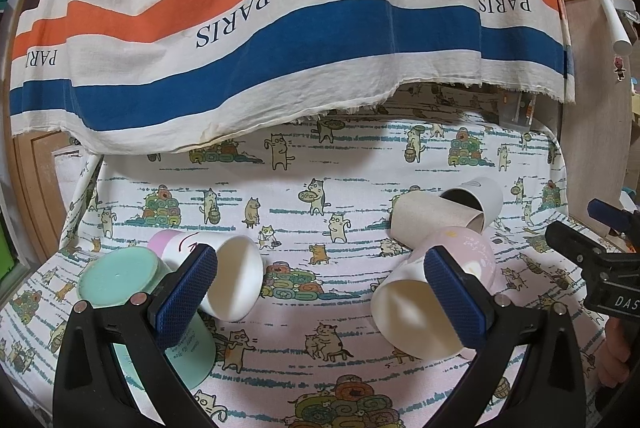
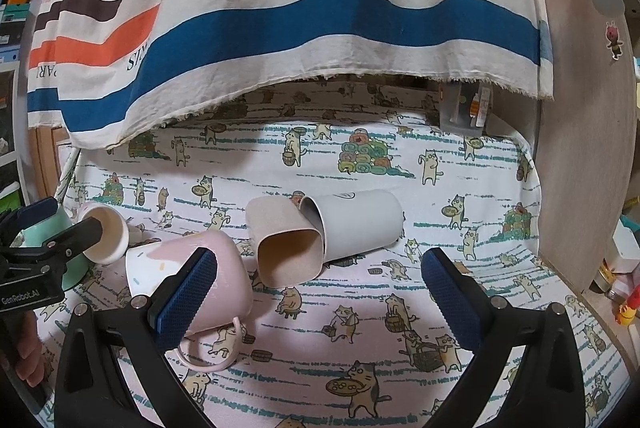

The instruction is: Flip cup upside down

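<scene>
Nothing flipped yet: pink mug (image 2: 188, 268) lies on its side just left of the right gripper (image 2: 320, 292); mint cup (image 1: 120, 280) already inverted. Both grippers gape empty, left gripper (image 1: 320, 292) too.

Five cups (image 2: 188, 268) (one a handled mug), two hanging cloths (image 2: 320, 7).

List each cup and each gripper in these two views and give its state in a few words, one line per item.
mint green cup: upside down, base up.
white paper cup: on its side, mouth toward camera.
pink mug: on its side, handle toward the camera.
beige square cup: on its side, mouth toward camera.
grey cup: on its side, against the beige one.
left gripper: open, holding nothing.
right gripper: open, holding nothing.
</scene>
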